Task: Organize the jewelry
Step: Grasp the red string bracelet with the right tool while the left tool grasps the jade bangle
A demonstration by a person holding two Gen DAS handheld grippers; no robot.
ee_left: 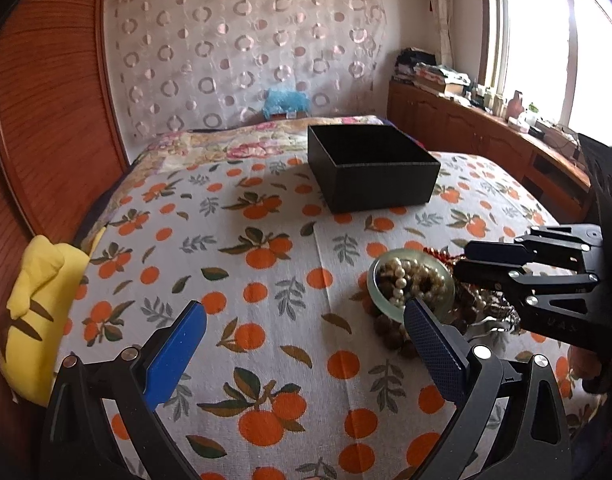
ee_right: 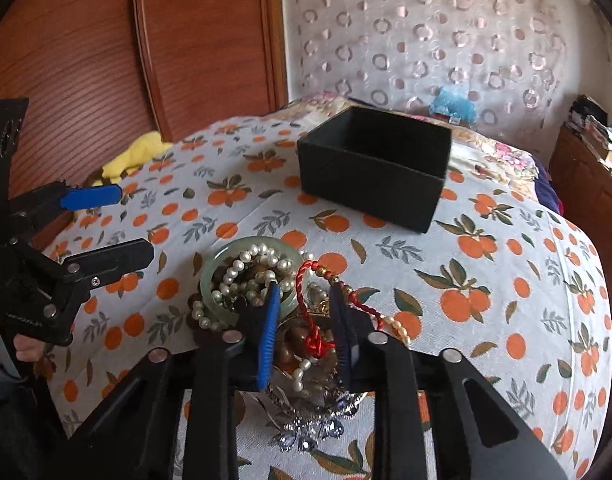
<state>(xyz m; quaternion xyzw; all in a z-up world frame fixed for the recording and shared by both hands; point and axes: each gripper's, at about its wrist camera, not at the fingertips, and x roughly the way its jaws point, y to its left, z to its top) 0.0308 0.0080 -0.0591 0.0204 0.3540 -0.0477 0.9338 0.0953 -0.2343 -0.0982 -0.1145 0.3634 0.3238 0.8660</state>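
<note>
We see the jewelry pile (ee_right: 302, 344) heaped on the bed (ee_right: 486, 280), a tangle with no clear long axis: a smooth pale-green bangle (ee_right: 210, 280) lying flat, ringed with pearl strands (ee_right: 242, 268), brown beads and a red braided cord (ee_right: 306, 304) trailing right. Our right hand-held gripper (ee_right: 304, 298) straddles the cord, jaws narrowed, not visibly pinching. Our left hand-held gripper (ee_left: 306, 320) hangs spread wide, just left of the bangle. A black open box (ee_right: 370, 184) sits beyond.

No text, label, brand, number or sign can be read in either view; faint embossed marks on the black frame of a hand-held gripper (ee_left: 472, 259) and the spines of the stacked books (ee_left: 434, 76) by the window are too small to make out.
</note>
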